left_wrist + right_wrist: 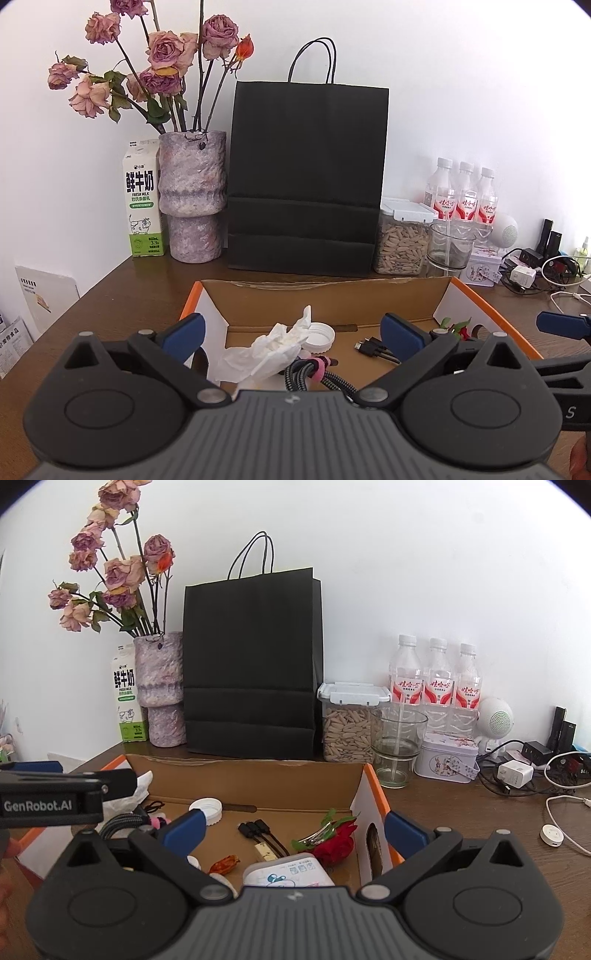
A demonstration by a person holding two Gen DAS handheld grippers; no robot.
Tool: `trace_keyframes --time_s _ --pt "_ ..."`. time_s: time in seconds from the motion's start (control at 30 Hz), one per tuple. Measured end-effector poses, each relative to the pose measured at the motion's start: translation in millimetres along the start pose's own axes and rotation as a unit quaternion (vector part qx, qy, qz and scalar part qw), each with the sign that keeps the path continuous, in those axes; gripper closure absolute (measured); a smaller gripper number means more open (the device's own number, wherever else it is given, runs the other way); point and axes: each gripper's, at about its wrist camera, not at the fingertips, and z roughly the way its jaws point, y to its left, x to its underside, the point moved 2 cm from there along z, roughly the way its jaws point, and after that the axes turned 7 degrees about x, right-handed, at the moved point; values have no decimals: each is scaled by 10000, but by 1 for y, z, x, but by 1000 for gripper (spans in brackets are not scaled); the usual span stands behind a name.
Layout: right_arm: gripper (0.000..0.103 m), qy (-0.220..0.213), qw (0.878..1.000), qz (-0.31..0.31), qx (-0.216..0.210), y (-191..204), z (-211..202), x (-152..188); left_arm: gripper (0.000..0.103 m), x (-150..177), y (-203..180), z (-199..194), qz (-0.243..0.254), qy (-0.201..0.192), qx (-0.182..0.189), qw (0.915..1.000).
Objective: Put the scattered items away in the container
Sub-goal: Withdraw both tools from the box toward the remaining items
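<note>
An orange-rimmed cardboard box [325,299] lies open on the brown table. It holds a crumpled tissue [266,350], a white cap [319,336], a braided cable with a pink tie [314,373], a black USB cable [373,347] and a red rose [460,330]. My left gripper [291,325] hangs open over the box's left half, gripping nothing. In the right wrist view the box [251,779] also shows a tissue pack [288,873], a silver clip [314,836] on the rose [338,840] and an orange scrap [223,864]. My right gripper [295,819] is open, astride the right wall.
Behind the box stand a black paper bag [306,184], a vase of dried roses [192,195], a milk carton [142,199], a seed jar [347,727], a glass [397,746], three water bottles [437,679] and a tin [447,757]. Chargers and cables [517,771] crowd the right.
</note>
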Motion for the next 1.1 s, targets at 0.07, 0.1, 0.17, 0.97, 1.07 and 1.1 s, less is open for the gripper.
trace_keyframes --time_s 0.07,0.1,0.17,0.97,1.07,1.1 --pt "0 -7 10000 -30 -3 1 -4 2 0 1 0 -4 10 -14 -8 10000" --pt "0 -22 10000 -50 6 2 -6 2 0 2 1 -6 9 -20 -8 10000" --pt "0 -37 10000 -72 23 4 -11 5 0 4 2 -11 -5 -24 -13 10000" --pt "0 438 9989 -75 136 -9 -88 73 0 51 7 -85 99 159 -32 9998" --pt "0 553 9983 -73 156 -12 -93 84 0 58 8 -91 126 221 -71 9997" --pt "0 608 9980 -70 165 -14 -95 88 0 60 8 -92 134 247 -85 9996"
